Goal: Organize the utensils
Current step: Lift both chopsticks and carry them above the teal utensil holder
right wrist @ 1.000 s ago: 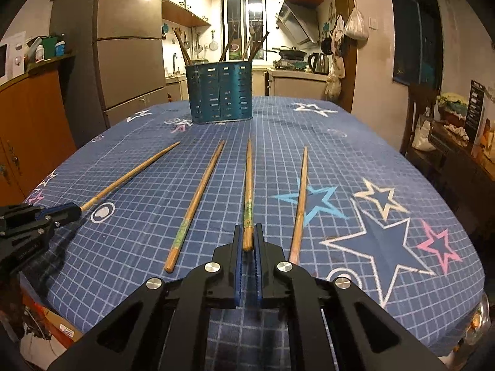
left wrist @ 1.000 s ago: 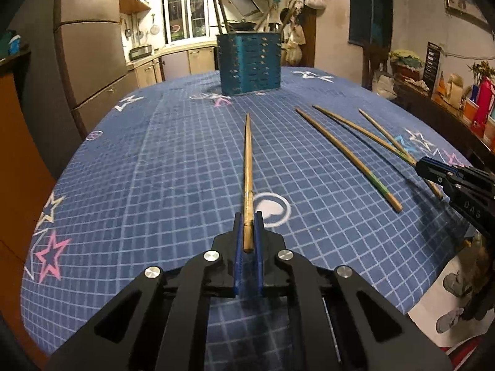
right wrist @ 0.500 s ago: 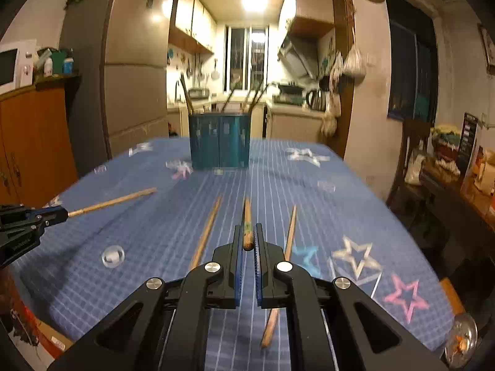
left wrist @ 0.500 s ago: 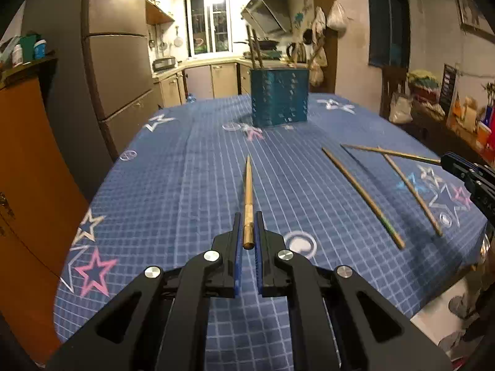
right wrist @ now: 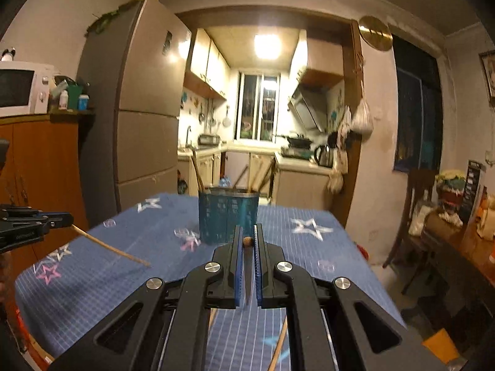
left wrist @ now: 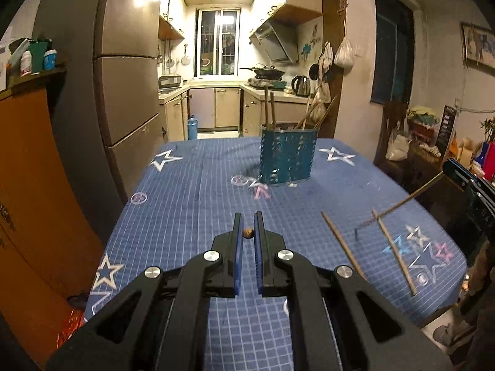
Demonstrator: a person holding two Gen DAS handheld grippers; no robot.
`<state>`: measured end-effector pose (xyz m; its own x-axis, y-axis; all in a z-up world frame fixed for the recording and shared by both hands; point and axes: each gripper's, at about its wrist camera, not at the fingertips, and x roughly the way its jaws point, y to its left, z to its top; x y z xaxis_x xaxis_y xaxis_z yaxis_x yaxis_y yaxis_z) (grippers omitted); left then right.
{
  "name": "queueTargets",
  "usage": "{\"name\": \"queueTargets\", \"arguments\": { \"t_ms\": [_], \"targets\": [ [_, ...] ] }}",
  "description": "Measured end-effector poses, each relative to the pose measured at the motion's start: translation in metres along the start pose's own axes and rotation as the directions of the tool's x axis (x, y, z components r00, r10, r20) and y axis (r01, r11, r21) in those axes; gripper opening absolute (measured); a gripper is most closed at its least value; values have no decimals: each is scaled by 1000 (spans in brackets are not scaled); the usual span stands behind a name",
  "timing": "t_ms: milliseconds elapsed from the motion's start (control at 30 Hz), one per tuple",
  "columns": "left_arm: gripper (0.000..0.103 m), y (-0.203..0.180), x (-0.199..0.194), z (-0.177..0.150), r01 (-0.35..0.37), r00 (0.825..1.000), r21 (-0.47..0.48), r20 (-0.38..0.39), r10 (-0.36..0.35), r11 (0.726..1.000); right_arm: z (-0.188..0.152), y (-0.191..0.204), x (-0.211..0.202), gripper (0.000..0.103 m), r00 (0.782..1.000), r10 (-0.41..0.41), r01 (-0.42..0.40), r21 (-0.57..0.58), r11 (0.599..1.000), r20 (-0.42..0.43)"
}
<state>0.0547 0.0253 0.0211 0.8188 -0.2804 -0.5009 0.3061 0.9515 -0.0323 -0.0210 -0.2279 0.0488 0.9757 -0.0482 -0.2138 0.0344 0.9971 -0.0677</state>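
Several chopsticks already stand in the blue holder (left wrist: pixel 287 157) near the table's (left wrist: pixel 191 198) far edge; two loose chopsticks (left wrist: pixel 343 245) lie by the right edge. The left gripper (left wrist: pixel 247 232) and right gripper (right wrist: pixel 247 239) each clamp one chopstick (right wrist: pixel 248 241), lifted clear, not yet delivered.

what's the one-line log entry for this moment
left gripper: shut on chopstick | right gripper: shut on chopstick | holder: upright on table
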Motion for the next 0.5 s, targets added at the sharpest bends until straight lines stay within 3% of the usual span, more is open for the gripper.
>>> {"name": "queueTargets", "arguments": {
  "t_ms": [200, 500],
  "targets": [
    [5, 5, 2, 34, 103, 994, -34, -32, -104, 994, 32, -4, 2, 8, 998, 35, -34, -13, 999, 46],
    [5, -8, 6, 51, 90, 996, 7, -22, -90, 996, 55, -10, 19, 8, 995, 86, -86, 10, 996, 47]
  ]
}}
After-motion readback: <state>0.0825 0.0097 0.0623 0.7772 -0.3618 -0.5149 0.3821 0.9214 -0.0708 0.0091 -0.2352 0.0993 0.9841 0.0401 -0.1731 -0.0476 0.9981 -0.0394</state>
